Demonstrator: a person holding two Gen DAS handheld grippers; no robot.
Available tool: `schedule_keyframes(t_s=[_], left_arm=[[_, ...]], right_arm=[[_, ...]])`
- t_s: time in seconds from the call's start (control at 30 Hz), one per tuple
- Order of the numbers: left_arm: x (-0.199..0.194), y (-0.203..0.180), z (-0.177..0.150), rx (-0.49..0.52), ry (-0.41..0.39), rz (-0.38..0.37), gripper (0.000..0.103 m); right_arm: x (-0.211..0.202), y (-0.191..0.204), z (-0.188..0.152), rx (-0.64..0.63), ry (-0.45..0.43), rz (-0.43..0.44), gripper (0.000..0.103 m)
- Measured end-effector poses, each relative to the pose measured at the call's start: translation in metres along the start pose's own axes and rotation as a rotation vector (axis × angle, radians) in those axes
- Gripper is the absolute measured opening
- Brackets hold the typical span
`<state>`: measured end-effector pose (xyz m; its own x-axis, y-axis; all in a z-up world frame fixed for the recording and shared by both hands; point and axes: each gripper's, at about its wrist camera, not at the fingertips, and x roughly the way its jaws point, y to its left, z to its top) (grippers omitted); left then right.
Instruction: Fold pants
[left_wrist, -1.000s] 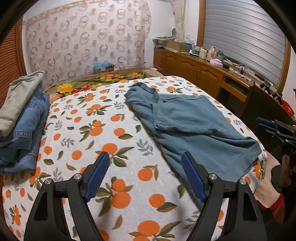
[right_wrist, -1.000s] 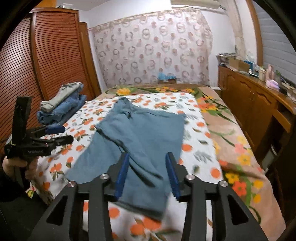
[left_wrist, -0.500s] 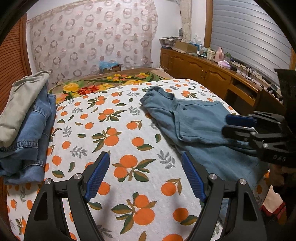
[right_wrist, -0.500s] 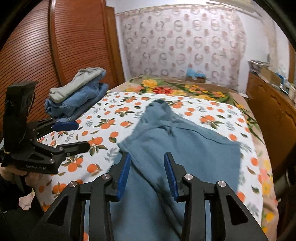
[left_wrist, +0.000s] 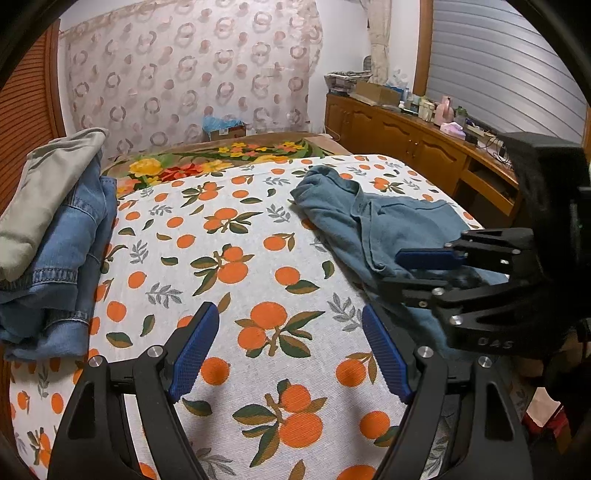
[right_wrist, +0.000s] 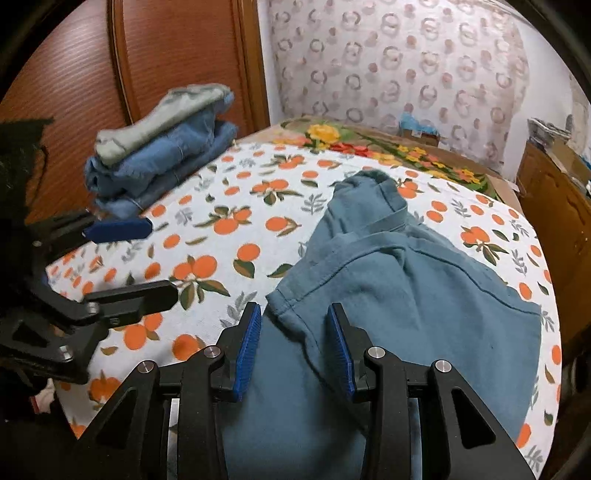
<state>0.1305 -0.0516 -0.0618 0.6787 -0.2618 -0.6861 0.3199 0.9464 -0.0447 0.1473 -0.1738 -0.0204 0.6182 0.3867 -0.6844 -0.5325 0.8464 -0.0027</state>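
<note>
The pants (right_wrist: 388, 295) lie rumpled on the bed (left_wrist: 229, 258), right of centre. Right tongs (right_wrist: 293, 345) hover narrowly parted over their near edge; left tongs (left_wrist: 288, 354) gape wide above bare sheet. Folded clothes (left_wrist: 51, 236) are stacked at the bed's left edge.

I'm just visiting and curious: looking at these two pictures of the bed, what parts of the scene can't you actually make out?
- Near end of the blue pants: right wrist view, hidden behind the right gripper and the frame's bottom edge.
- Their right side: left wrist view, covered by the right gripper.
- Folded stack: right wrist view, blurred; how many garments is unclear.
- Items on the sideboard: left wrist view, too small.
</note>
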Motion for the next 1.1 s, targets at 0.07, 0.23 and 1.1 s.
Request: schedule_keyframes(t_s=[0.07, 0.23, 1.1], left_arm=[[0.0, 0.0, 0.0, 0.0, 0.003, 0.002, 0.081], [0.0, -0.001, -0.001, 0.0, 0.004, 0.001, 0.081], [0.008, -0.026, -0.004, 0.028, 0.025, -0.036, 0.081]], right_arm=[[0.004, 0.0, 0.004, -0.008, 0.008, -0.019, 0.02], [-0.009, -0.004, 0.005, 0.02, -0.039, 0.001, 0.008], [-0.018, -0.025, 0.01, 0.121, -0.088, 0.074, 0.006]])
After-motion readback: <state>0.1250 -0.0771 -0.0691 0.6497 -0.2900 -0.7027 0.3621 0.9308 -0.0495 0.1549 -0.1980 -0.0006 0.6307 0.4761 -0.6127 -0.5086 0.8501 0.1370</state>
